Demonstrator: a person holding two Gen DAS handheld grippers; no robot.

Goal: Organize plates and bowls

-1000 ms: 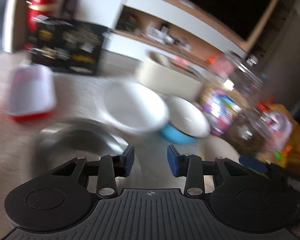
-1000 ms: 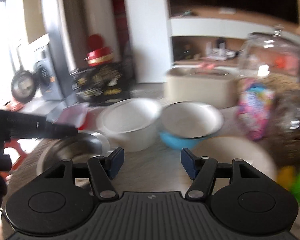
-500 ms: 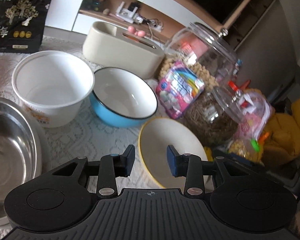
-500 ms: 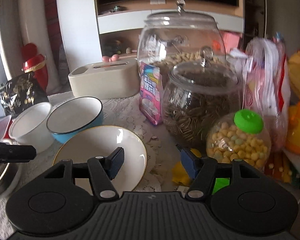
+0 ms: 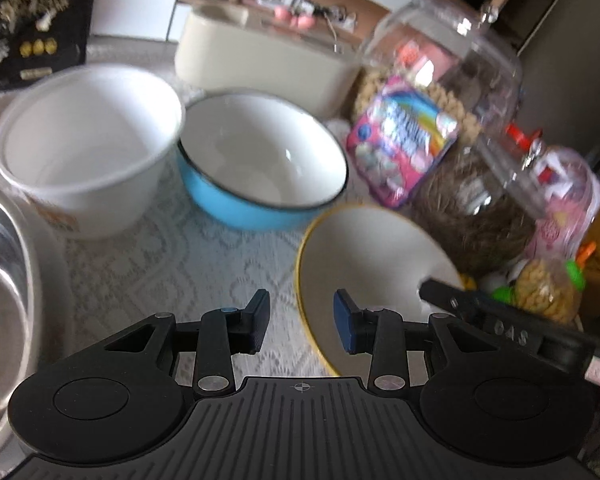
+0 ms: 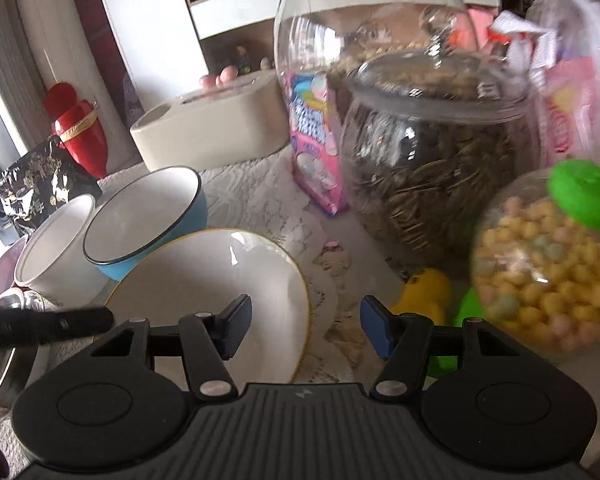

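Jaws: L gripper [image 5: 301,327] apart, empty; R gripper [image 6: 306,332] closing, empty; both astride plate [image 6: 204,280] rim

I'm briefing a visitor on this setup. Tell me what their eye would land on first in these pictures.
First the row of dishes on the lace cloth: a white tub, a blue bowl touching it, and a gold-rimmed plate nearest both grippers. To the right of them stand big glass jars, one of seeds with a pink snack packet beside it. The left gripper and right gripper are both open and empty, at the plate's opposite edges.
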